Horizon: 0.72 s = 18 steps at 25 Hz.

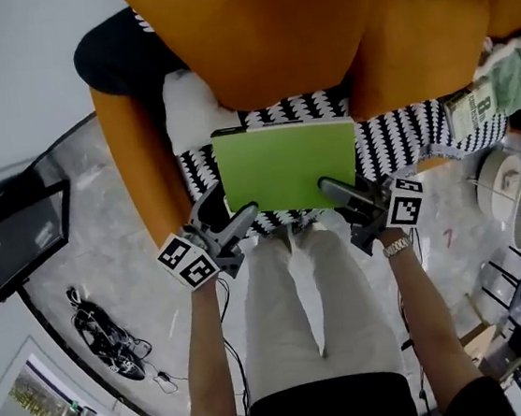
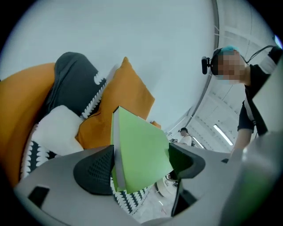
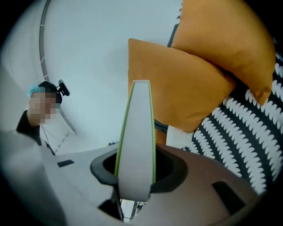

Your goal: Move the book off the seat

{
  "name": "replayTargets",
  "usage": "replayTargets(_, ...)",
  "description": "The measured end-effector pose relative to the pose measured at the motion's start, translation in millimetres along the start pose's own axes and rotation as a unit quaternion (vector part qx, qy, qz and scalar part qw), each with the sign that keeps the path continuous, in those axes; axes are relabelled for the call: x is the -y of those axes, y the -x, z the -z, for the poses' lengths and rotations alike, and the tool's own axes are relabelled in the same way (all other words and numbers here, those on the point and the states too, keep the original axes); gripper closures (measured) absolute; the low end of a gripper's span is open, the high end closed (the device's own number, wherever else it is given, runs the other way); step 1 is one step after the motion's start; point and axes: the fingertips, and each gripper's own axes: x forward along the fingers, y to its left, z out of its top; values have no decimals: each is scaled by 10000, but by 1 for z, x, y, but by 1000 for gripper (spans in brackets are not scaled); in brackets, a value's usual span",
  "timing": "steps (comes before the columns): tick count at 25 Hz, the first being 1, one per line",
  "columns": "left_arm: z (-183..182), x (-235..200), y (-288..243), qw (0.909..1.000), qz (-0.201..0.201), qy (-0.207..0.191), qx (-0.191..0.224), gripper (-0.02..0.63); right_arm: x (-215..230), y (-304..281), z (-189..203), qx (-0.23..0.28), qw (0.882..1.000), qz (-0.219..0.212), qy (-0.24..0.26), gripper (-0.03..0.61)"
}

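Note:
A green book point(image 1: 285, 163) hangs level above the black-and-white patterned seat point(image 1: 403, 138) of an orange armchair point(image 1: 142, 160), clear of the seat. My right gripper point(image 1: 339, 193) is shut on its near right corner. In the right gripper view the book's pale page edge point(image 3: 136, 145) stands pinched between both pads of that gripper point(image 3: 135, 170). My left gripper point(image 1: 233, 210) is at the near left corner. In the left gripper view the book point(image 2: 141, 150) lies twisted across the wide-spread jaws of this gripper point(image 2: 141, 165), resting against the left pad point(image 2: 95, 170).
Orange cushions point(image 1: 267, 32) and a white one point(image 1: 187, 108) fill the chair's back. A dark glass table point(image 1: 9, 233) and cables point(image 1: 102, 339) are at the left, metal pots point(image 1: 513, 190) at the right. Another person point(image 2: 247, 101) stands nearby. My legs point(image 1: 308, 291) are just below the book.

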Motion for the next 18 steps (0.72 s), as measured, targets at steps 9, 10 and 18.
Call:
replayTargets(9,-96,87,6,9979,497,-382,178,238,-112,17,-44,874,9946,-546,103,440)
replayTargets(10,-104,101,5,9971,619,-434,102,238,-125,18,-49,959,9934,-613,107,440)
replayTargets(18,-162,205,12,9894,1379,-388,228,260,-232,35,-80,1258,9847,-1129,418,440)
